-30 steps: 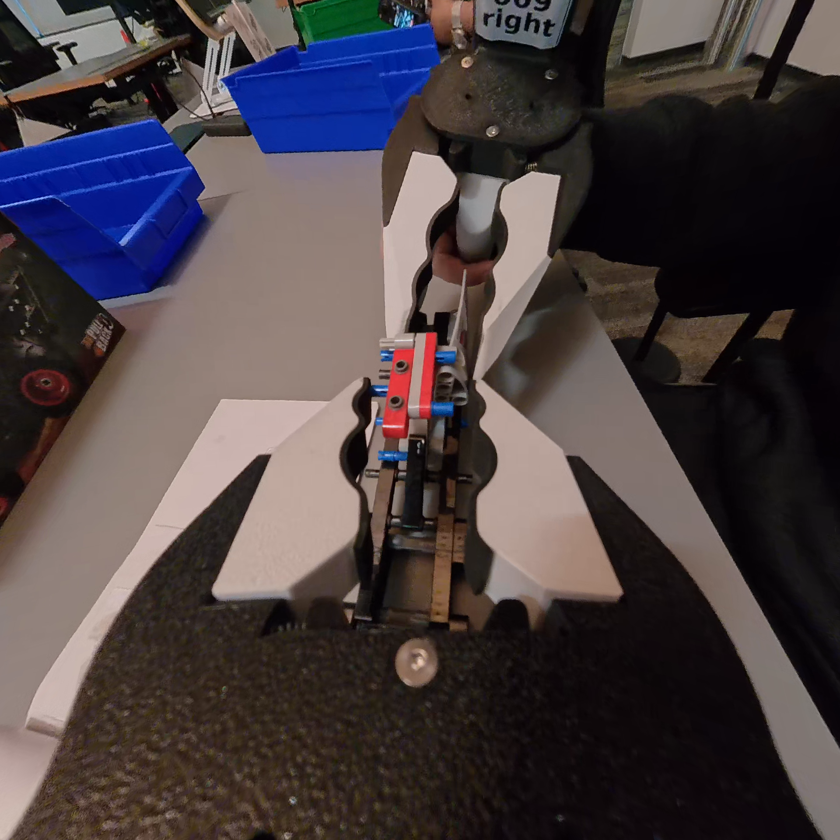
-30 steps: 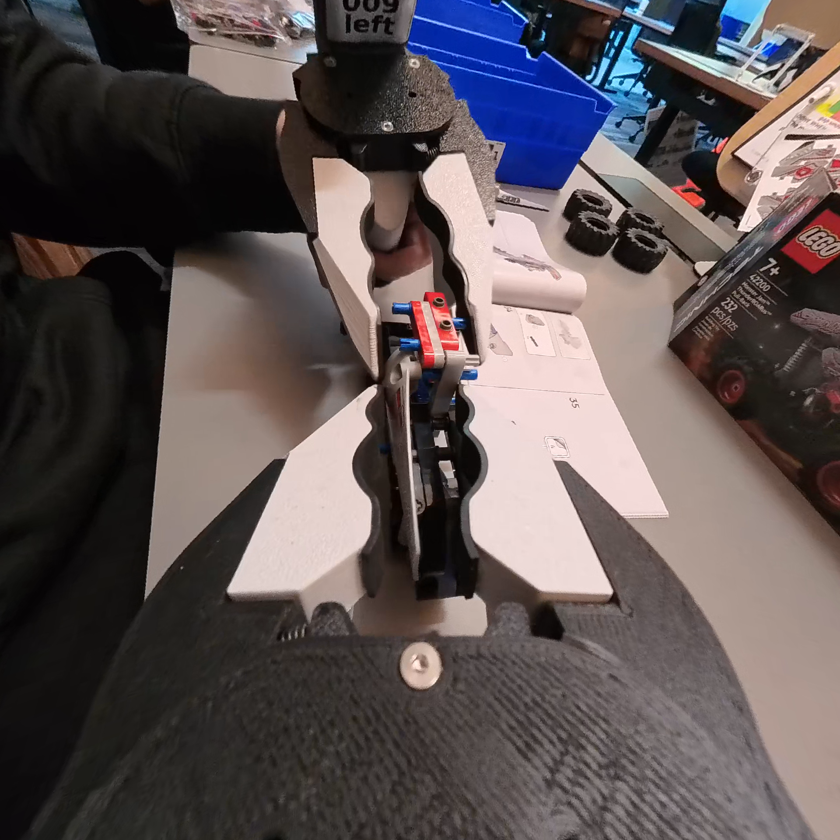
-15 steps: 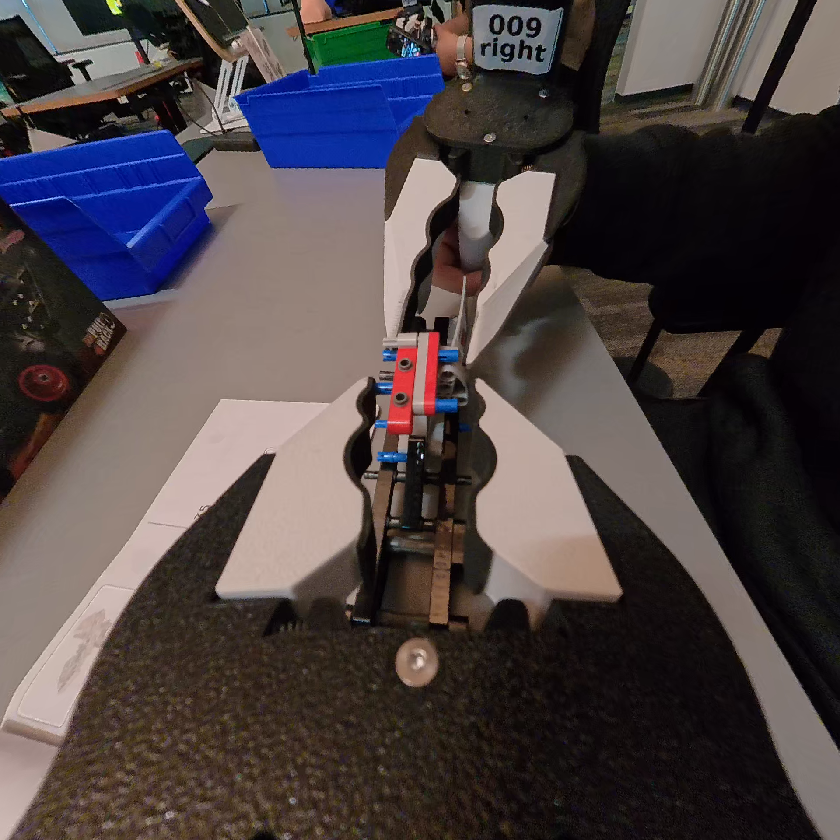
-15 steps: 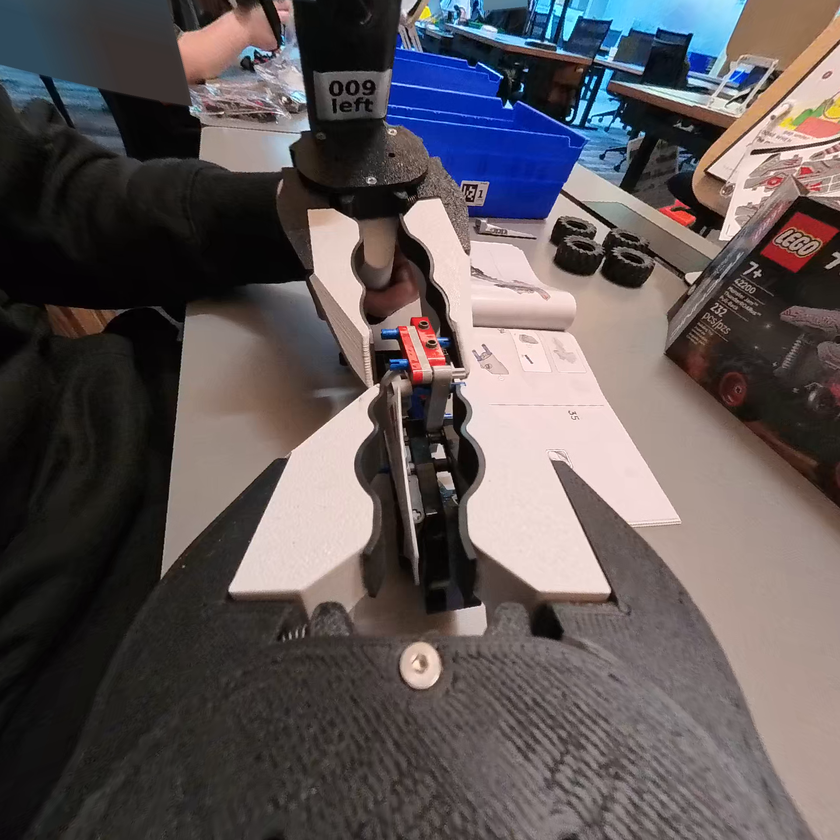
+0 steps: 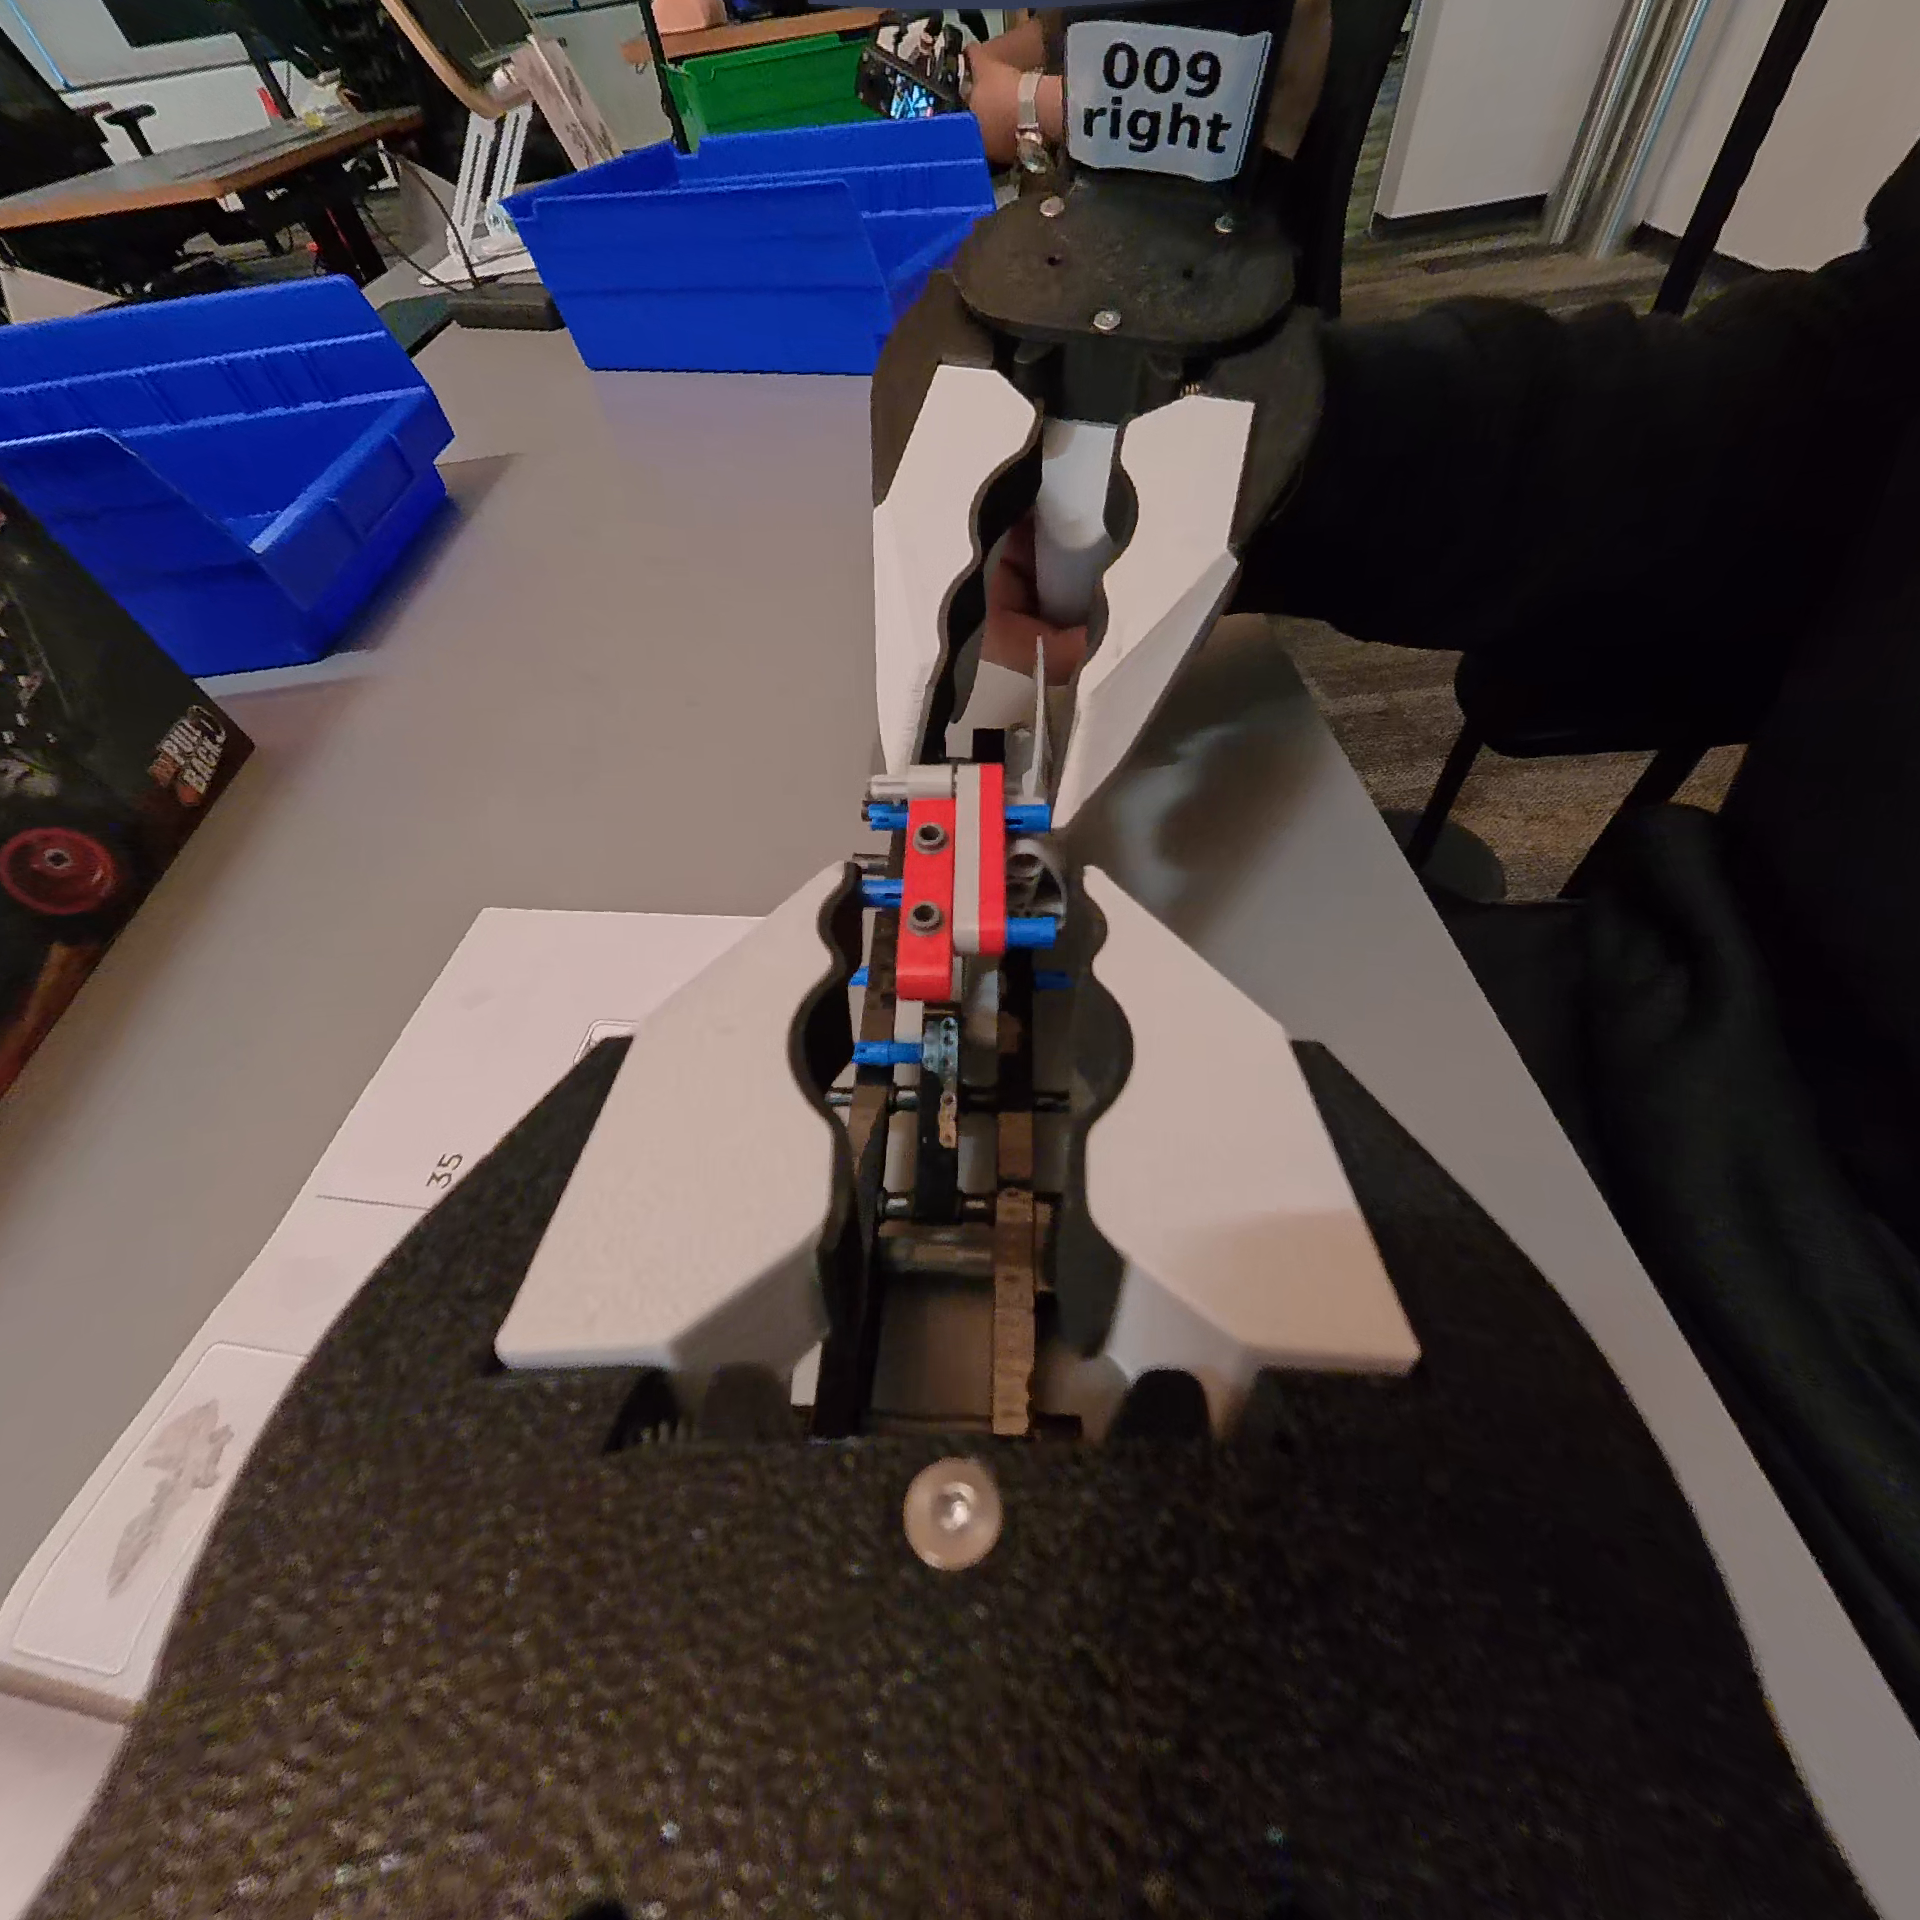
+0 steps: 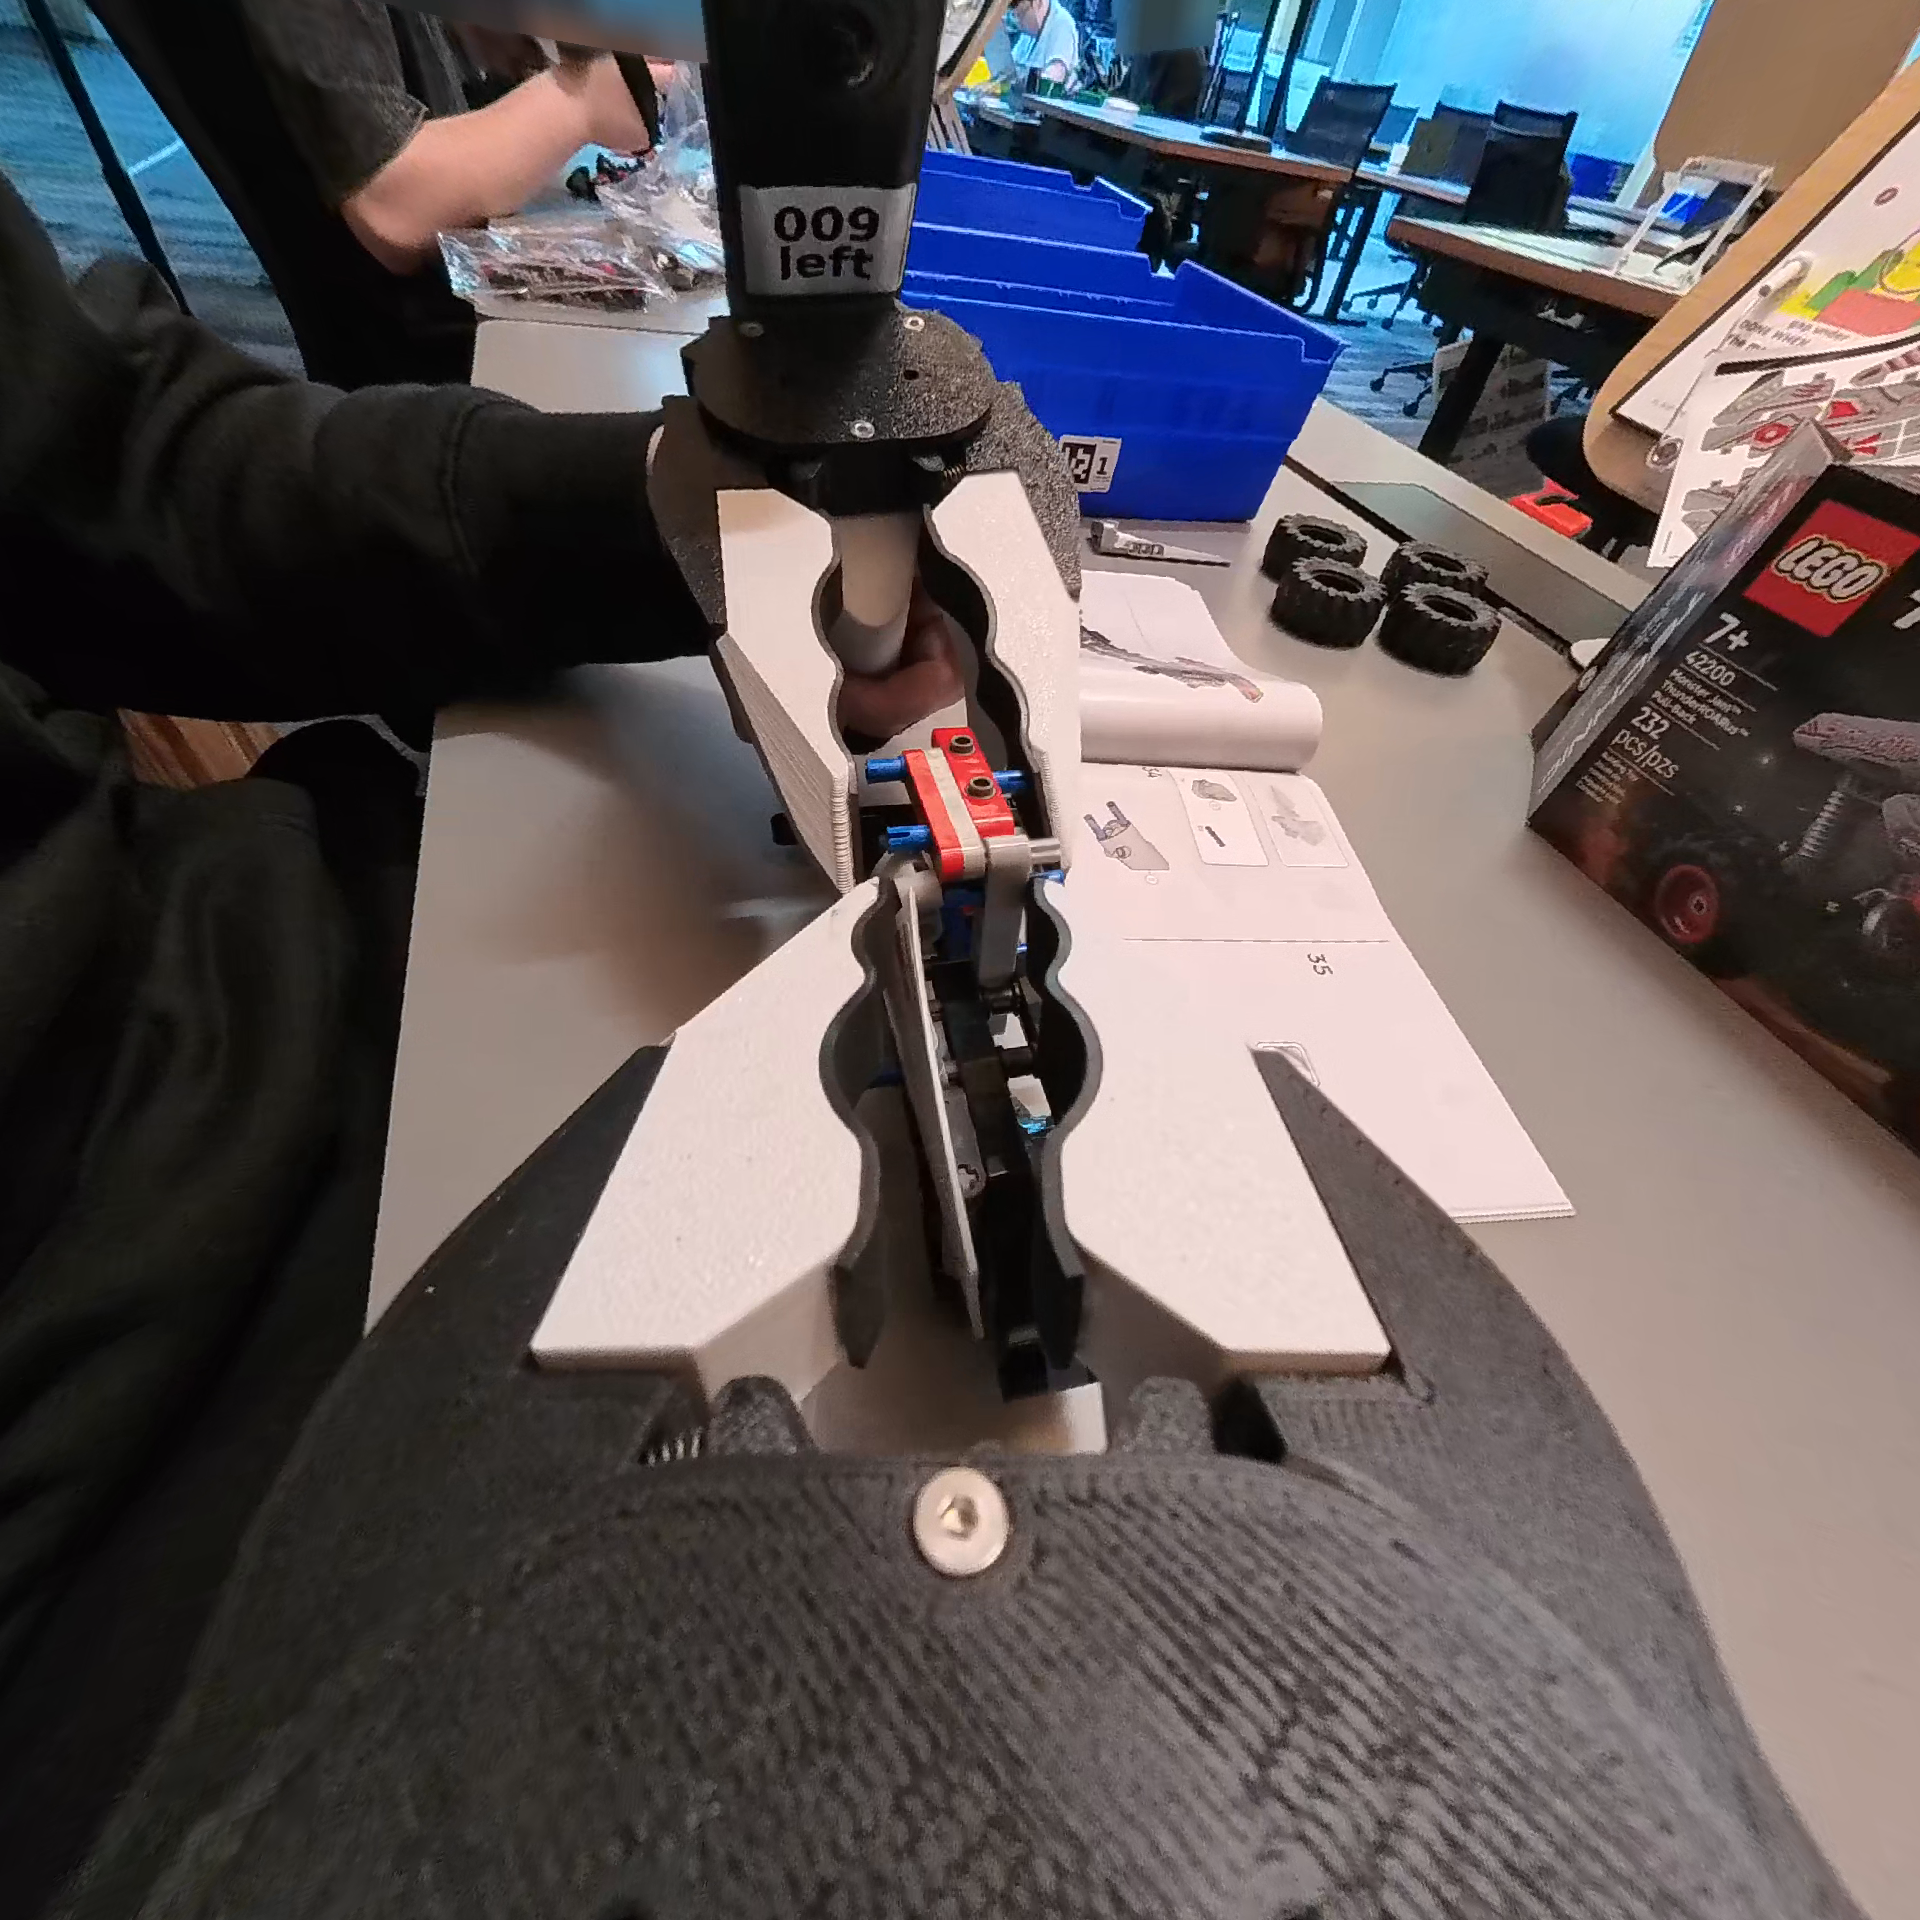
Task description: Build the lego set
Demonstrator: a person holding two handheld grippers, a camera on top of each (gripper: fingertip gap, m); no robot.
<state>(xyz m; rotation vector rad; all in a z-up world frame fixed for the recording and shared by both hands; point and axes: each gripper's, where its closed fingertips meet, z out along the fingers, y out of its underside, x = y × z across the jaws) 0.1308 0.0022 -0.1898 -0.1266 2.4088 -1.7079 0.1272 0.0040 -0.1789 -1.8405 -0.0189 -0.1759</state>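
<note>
Both tongs clench the lego chassis [image 5: 951, 914] from opposite ends above the bench [image 5: 582, 665], its long axis running from the left tongs [image 5: 961, 904] to the right tongs [image 6: 951, 925]. Only the right wrist view shows four tyres [image 6: 1377, 608]; only the left shows the green bin [image 5: 774, 88].

**Red, blue and grey over a pale surface**

The lego assembly [image 5: 951, 904] shows a red beam edged with light grey, bright blue pins and black beams behind. Each hand-held gripper has pale grey fingers with dark wavy inner edges on a speckled black body: the left hand-held gripper [image 5: 956, 1039] and the right hand-held gripper [image 6: 956, 1049]. The surface [image 5: 582, 665] is plain light grey. The bins [image 5: 208, 457] are solid blue, the tyres [image 6: 1382, 603] black and knobbly, the booklet [image 6: 1278, 987] white.
</note>
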